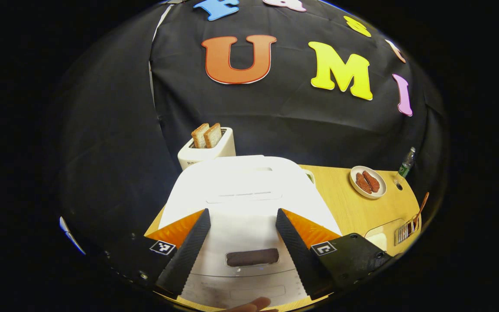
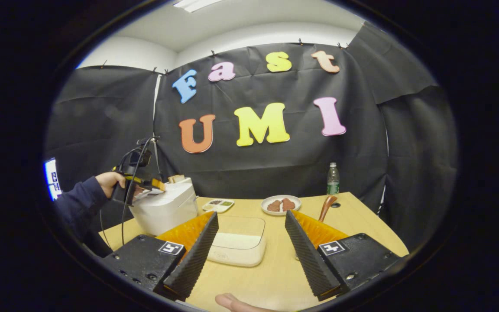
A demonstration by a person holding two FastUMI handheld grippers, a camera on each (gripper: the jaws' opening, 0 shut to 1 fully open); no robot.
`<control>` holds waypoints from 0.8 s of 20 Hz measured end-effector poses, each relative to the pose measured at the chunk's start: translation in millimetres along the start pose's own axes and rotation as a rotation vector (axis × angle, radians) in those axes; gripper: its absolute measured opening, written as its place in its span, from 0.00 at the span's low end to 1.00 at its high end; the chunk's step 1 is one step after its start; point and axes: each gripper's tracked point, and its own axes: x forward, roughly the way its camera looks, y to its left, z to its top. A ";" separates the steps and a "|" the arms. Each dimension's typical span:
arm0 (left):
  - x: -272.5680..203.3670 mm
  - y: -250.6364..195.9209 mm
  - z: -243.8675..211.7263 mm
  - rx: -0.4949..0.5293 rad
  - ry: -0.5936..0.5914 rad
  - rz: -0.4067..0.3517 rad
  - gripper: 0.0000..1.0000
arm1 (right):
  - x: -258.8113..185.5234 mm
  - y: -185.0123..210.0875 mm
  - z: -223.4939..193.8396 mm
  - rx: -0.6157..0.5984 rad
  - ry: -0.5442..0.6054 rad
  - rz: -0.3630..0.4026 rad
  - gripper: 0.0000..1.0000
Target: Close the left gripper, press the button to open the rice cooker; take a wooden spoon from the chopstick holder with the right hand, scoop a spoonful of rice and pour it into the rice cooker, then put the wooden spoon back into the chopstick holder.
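The white rice cooker (image 1: 249,190) lies just below my left gripper (image 1: 243,212), lid down. Its dark oblong button (image 1: 252,257) sits between my open fingers, which do not touch it. In the right gripper view a hand in a dark sleeve holds the left gripper (image 2: 152,187) over the rice cooker (image 2: 167,210). The right gripper (image 2: 251,215) is open and holds nothing, hovering above the table before a clear lidded box of rice (image 2: 237,242). The wooden spoon (image 2: 325,208) stands just beyond its right finger, its base hidden. The spoon (image 1: 420,208) rises from the wire chopstick holder (image 1: 405,232).
A white toaster (image 1: 206,149) with two bread slices stands behind the cooker. A plate of sausages (image 2: 280,203), a green-capped bottle (image 2: 332,178) and a small sectioned dish (image 2: 218,205) sit at the back of the wooden table (image 2: 362,225). A cable hangs from the left gripper.
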 end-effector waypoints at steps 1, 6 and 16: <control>-2.1 -1.6 -2.2 0.008 0.002 -0.005 0.98 | 2.1 1.2 -1.9 0.004 0.006 0.005 0.98; -2.7 -1.0 -4.1 0.026 -0.001 -0.031 0.99 | 3.5 4.6 -1.9 -0.002 0.010 0.013 0.98; -21.0 -7.0 12.1 0.029 -0.104 -0.021 0.95 | -10.5 -23.4 20.8 -0.055 -0.033 -0.075 0.96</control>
